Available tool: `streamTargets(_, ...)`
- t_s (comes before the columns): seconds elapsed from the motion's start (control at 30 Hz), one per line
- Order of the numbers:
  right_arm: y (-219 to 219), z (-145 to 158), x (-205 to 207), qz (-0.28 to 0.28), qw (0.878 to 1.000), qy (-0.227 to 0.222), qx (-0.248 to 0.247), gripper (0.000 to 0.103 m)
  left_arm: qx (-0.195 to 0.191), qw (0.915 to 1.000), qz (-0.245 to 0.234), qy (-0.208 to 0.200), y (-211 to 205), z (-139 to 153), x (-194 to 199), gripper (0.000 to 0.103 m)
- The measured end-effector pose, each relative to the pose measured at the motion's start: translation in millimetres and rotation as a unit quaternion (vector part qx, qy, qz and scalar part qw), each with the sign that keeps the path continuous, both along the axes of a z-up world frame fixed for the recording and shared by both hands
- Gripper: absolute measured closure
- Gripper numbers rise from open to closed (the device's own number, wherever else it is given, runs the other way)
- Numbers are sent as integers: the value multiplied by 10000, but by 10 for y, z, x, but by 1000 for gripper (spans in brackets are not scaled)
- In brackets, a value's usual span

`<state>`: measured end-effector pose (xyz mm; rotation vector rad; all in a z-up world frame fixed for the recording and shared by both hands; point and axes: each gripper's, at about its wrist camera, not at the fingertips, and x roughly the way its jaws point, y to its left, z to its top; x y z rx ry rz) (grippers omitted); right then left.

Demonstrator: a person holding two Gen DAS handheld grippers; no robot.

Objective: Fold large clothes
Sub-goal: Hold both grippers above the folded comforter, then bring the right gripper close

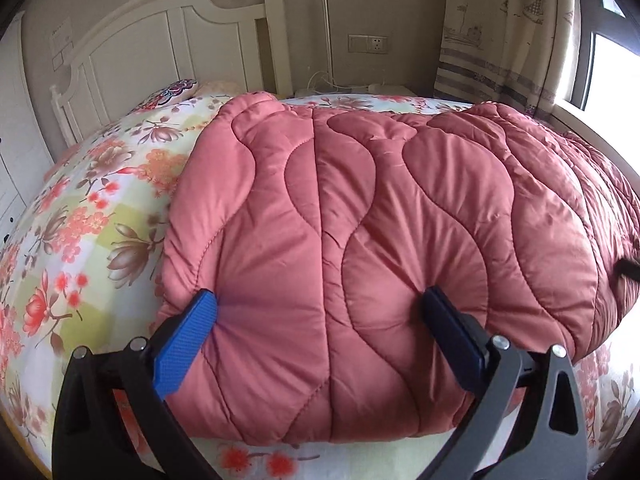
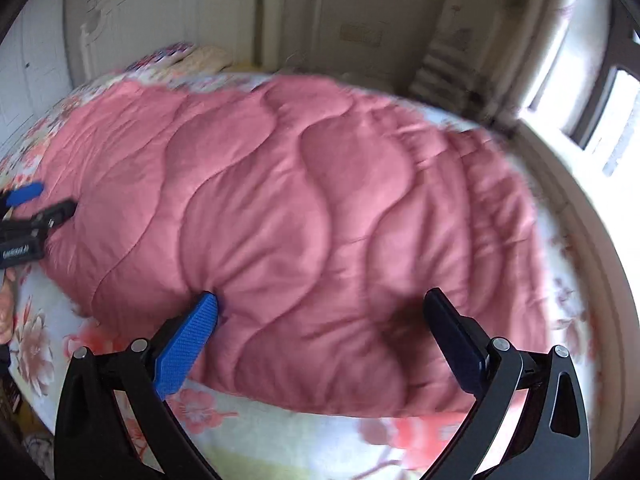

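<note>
A pink quilted comforter lies folded in thick layers on the bed; it also shows in the right wrist view. My left gripper is open, its blue fingers pressed against the near folded edge, one on each side of a wide bulge of fabric. My right gripper is open too, its fingers straddling the near edge further right. The left gripper also shows in the right wrist view at the far left. The right wrist view is motion-blurred.
The bed has a floral sheet and a white headboard. A patterned pillow lies at the head. A curtain and a window are on the right, a wall socket behind.
</note>
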<state>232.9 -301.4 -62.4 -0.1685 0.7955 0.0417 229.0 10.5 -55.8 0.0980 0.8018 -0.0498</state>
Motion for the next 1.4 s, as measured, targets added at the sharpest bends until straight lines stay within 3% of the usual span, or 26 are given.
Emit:
streamTargets(0.07,-213,68,-26,-343,9991,-110,224,5,-29,10000,-5,4,6,0,-4,2)
streamTargets(0.13,-472,-3,47,-626,9971,61,419,5,-25,10000,0,7,-3,-2,19,2)
streamTargets(0.2,-621,-158,103,-555,9959,235,678,4,-18,10000,12,5,11,-8,19,2)
streamTargets(0.37,-558,-124,111,-651,9962,226,534,5,-10,10000,19,13,8,-10,17,2)
streamTargets(0.47,-410,106,-15,-708,9959,-153,536,5,12,10000,41,14,2,-17,21,2)
streamTargets(0.63,240,220,-97,129,9974,-518,494,5,31,10000,65,16,-2,-21,21,2)
streamTargets(0.77,680,-283,143,413,9989,182,-93,4,52,10000,72,26,-3,-27,23,2)
streamTargets(0.93,525,-167,136,441,9986,233,155,5,53,10000,56,26,-7,-22,21,2)
streamTargets(1.03,246,-21,26,73,9995,-149,273,5,58,10000,58,27,-9,-21,22,2)
streamTargets(1.1,-20,-68,27,-289,9990,-142,312,5,77,9999,64,25,-13,-23,20,2)
streamTargets(1.2,-381,-236,196,-242,9962,179,822,4,120,9999,74,29,-24,-26,23,2)
streamTargets(1.3,-456,-135,147,-222,9946,144,1000,5,158,9998,86,41,-25,-29,26,2)
streamTargets(1.4,-700,126,-92,-176,9770,-159,2120,5,225,9997,123,44,-44,-34,19,2)
